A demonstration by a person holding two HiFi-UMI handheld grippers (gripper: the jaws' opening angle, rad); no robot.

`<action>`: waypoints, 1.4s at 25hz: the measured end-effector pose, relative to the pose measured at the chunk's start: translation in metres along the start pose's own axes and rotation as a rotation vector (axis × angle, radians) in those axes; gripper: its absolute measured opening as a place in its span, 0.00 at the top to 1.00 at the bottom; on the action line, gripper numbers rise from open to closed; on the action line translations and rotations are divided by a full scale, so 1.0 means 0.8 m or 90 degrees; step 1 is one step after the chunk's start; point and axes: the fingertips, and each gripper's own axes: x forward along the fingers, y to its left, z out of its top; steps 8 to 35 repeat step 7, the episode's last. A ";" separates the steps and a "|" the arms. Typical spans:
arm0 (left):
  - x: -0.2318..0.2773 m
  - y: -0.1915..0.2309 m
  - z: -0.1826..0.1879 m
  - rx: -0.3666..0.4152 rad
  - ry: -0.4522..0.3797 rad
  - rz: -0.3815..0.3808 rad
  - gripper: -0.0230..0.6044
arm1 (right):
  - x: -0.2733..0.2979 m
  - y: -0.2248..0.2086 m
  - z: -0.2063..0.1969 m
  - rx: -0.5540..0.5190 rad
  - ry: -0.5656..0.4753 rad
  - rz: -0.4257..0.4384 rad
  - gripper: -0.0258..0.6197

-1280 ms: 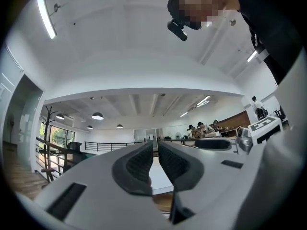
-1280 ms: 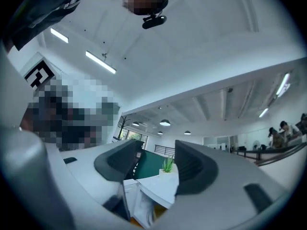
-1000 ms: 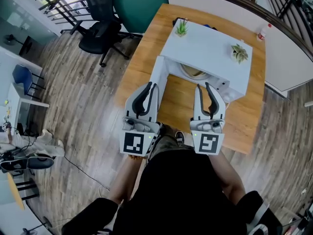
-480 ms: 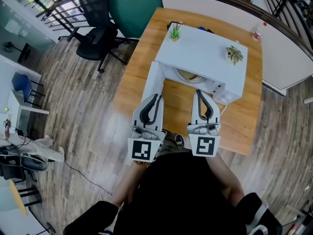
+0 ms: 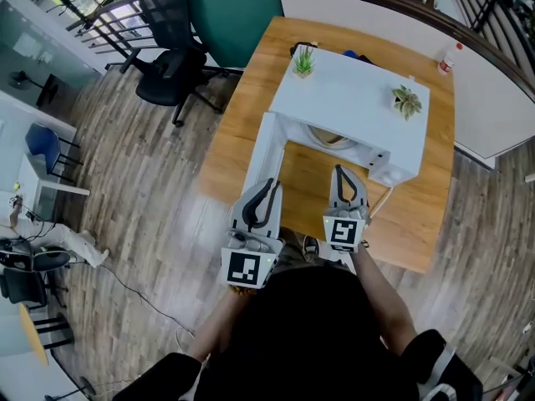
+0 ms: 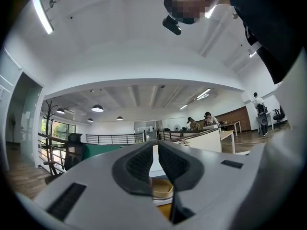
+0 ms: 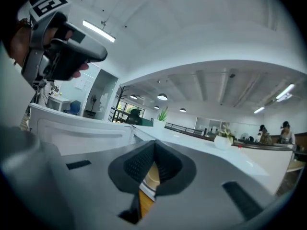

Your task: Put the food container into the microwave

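Observation:
The tan food container [image 5: 328, 135] sits inside the white microwave [image 5: 351, 86], whose door [image 5: 259, 153] stands open to the left. Through the left gripper's jaws the container [image 6: 163, 188] shows as a tan bowl; below the right gripper's jaws a tan sliver of the container [image 7: 152, 175] shows. My left gripper [image 5: 266, 187] is shut and empty, in front of the open door. My right gripper [image 5: 344, 174] is also shut and empty, in front of the microwave's opening. In their own views, the left gripper [image 6: 153, 145] and right gripper [image 7: 154, 143] hold nothing.
The microwave stands on a wooden table [image 5: 238, 124]. Two small potted plants [image 5: 303, 59] [image 5: 408, 100] rest on its top. A bottle [image 5: 447, 57] stands at the table's far right corner. A black office chair [image 5: 171, 73] is on the floor to the left.
Both grippers have drawn back from the microwave toward the person. The right gripper has tipped so that its marker faces up.

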 end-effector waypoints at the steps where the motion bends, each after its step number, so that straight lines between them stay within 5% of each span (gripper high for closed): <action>1: -0.002 0.003 -0.001 0.002 0.005 0.004 0.88 | 0.007 0.002 -0.013 0.003 0.014 0.004 0.95; 7: -0.019 0.026 -0.006 0.005 0.023 0.033 0.88 | 0.045 0.013 -0.058 -0.011 0.098 0.033 0.95; 35: -0.019 0.026 -0.006 0.005 0.023 0.033 0.88 | 0.045 0.013 -0.058 -0.011 0.098 0.033 0.95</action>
